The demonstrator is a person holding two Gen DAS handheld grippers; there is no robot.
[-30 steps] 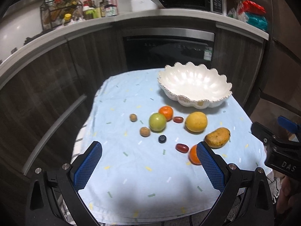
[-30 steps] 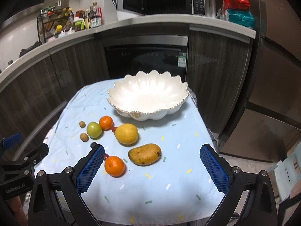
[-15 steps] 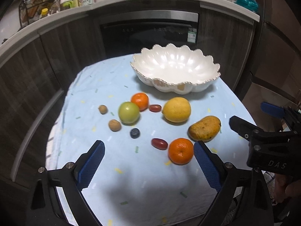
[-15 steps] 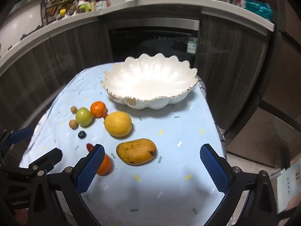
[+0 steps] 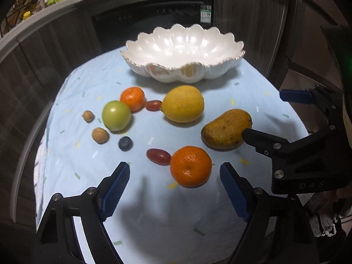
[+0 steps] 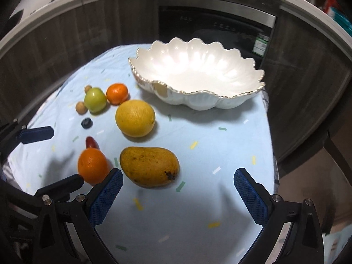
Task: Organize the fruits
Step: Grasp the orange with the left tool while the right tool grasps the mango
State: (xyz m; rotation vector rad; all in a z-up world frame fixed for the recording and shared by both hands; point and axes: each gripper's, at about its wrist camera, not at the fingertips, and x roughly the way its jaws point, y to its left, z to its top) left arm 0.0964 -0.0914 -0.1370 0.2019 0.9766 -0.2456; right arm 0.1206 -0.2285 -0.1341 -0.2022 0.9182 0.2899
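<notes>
Grippers lowered toward fruits; bowl (image 5: 182, 50) empty.

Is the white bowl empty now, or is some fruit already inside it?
Empty. The white bowl shows only its bare glossy inside in both views, and all the fruit, such as the mango, lies on the cloth.

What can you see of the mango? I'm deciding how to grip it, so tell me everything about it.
The mango is yellow-orange with dark speckles and a dark spot at one end. It looks whole, lies on its side on the pale blue cloth, apart from the white bowl, and nothing grips it. An orange sits close beside it; contact is unclear. The right gripper hovers near it, jaws open.
</notes>
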